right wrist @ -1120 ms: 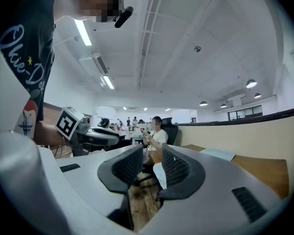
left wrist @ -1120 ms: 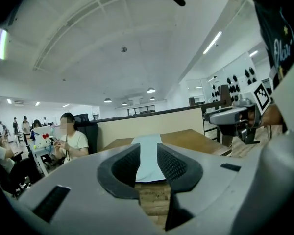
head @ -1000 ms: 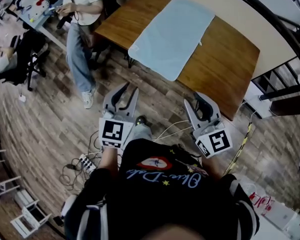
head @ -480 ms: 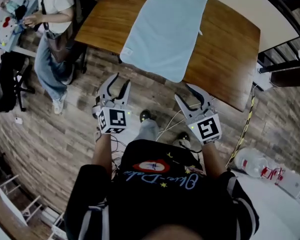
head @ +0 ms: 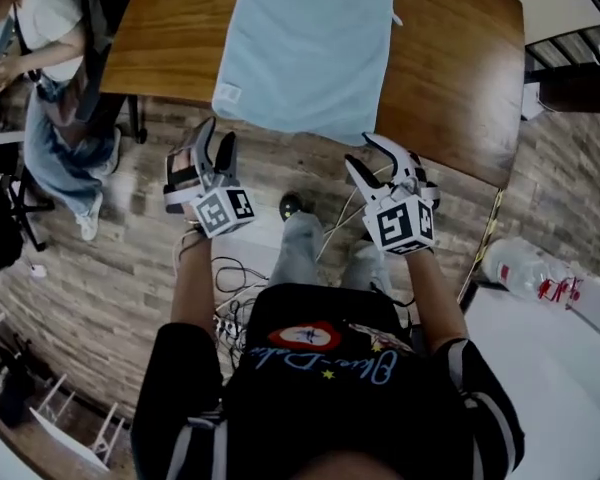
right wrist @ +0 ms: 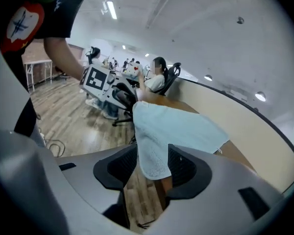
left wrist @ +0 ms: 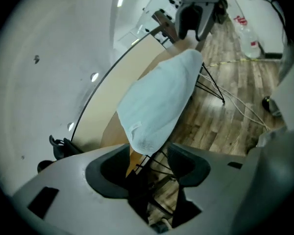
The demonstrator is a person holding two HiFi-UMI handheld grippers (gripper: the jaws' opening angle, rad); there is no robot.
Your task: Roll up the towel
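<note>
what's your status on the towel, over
Left gripper and right gripper open, jaws just opened wide, nothing gripped. Towel flat on table, near edge overhanging, unrolled. Nothing in the way.

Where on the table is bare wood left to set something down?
Two bare strips of the wooden table: one between the light blue towel and the table's right edge, one between the towel and its left edge. The towel fills the middle and overhangs the near edge. A person crowds the left end.
</note>
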